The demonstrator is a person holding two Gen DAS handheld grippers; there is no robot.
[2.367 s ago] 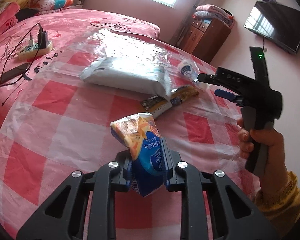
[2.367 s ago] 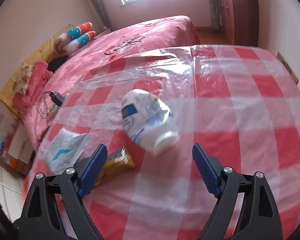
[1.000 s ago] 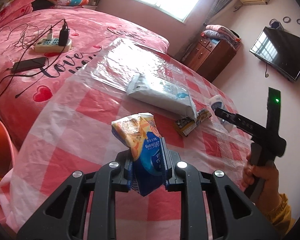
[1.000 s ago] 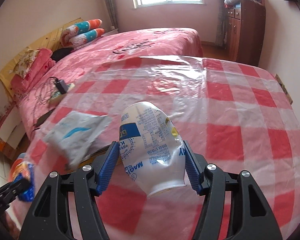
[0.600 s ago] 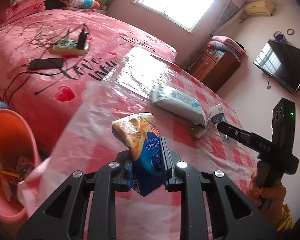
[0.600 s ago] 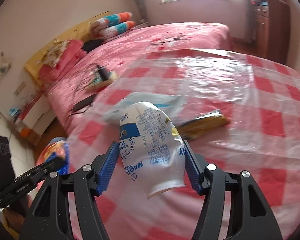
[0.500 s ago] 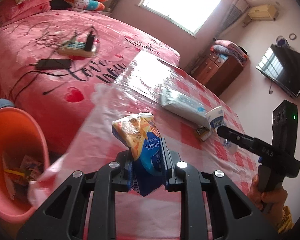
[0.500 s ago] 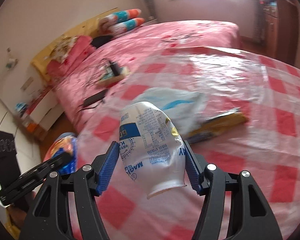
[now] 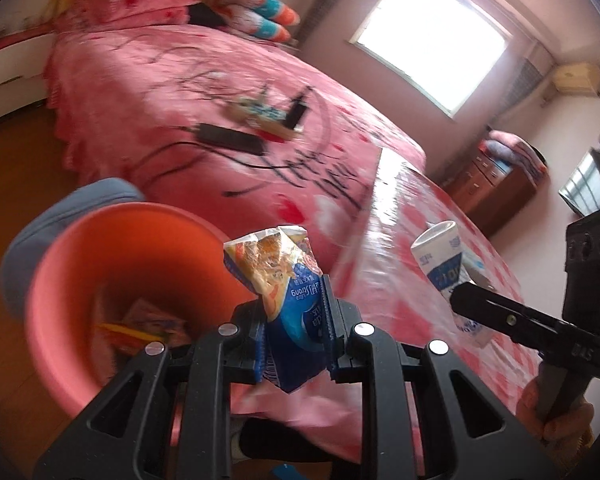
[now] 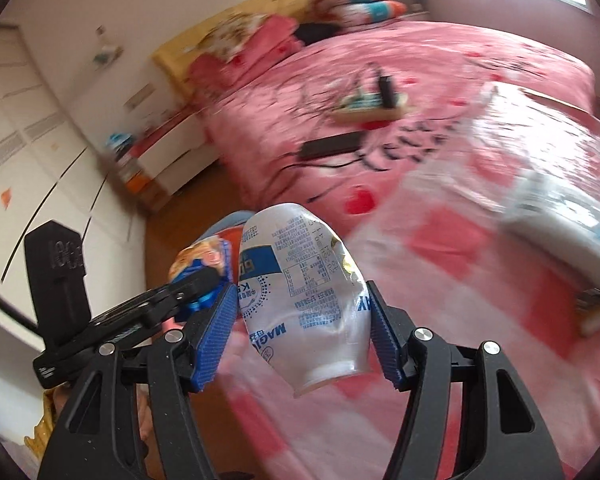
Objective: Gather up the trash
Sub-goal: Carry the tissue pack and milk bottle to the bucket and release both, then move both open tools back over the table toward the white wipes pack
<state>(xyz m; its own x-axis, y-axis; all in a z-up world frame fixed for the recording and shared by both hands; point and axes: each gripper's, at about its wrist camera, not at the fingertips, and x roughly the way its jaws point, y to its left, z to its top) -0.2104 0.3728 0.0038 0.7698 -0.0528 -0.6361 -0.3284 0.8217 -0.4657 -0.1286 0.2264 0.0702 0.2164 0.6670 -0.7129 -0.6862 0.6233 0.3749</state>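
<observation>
My left gripper [image 9: 294, 332] is shut on an orange and blue snack wrapper [image 9: 282, 280], held in the air just right of the orange bin [image 9: 76, 280]. The bin stands on the floor beside the bed and has wrappers inside. My right gripper [image 10: 300, 316] is shut on a white crushed cup [image 10: 304, 300] with blue print; the same cup [image 9: 444, 264] shows at the right of the left wrist view. In the right wrist view the left gripper [image 10: 208, 280] with its wrapper [image 10: 198, 260] sits just left of the cup, and the bin is mostly hidden behind them.
The red checked plastic sheet [image 10: 480, 320] on the bed still carries a white plastic packet [image 10: 560, 220] and a yellow wrapper [image 10: 596, 308]. A power strip [image 9: 268, 118], a phone [image 9: 230, 138] and cables lie on the pink bedspread. A wooden dresser [image 9: 496, 192] stands far right.
Both grippers have swung left, away from the checked sheet and toward the bed's edge. The orange bin has come close under the left gripper. The wrapper and the cup stay gripped.
</observation>
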